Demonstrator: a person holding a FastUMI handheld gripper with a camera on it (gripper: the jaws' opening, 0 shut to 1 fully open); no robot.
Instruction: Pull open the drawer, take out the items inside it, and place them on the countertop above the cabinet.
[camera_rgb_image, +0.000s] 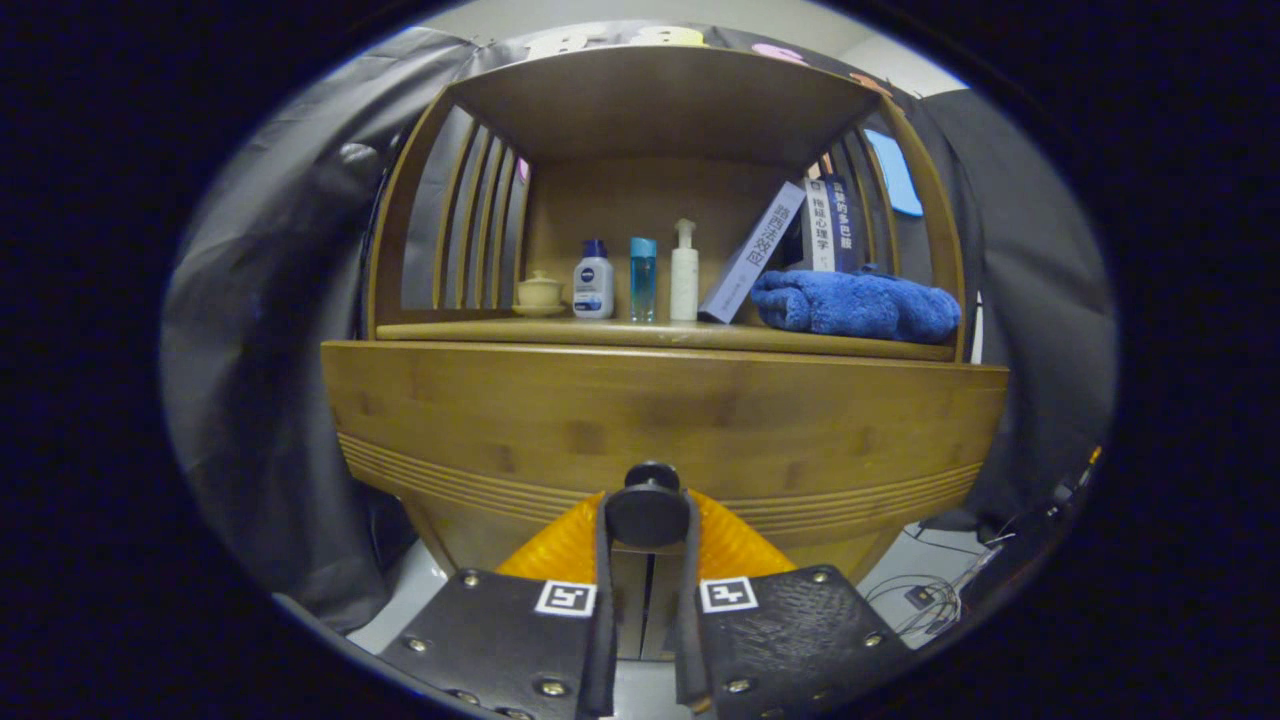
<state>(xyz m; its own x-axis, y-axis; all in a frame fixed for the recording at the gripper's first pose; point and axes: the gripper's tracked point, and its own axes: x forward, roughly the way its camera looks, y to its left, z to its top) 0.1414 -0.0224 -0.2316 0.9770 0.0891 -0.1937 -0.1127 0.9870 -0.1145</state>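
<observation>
The gripper (648, 520) is clamped narrow on the knob (647, 512) of the shut drawer (660, 425) below the countertop (640, 334), and a skewed pull could slip the fingers off that small round knob

The gripper (648, 520) is held level and square to the drawer knob (648, 510), on which both fingers (603, 560) are closed, one at each side.
</observation>
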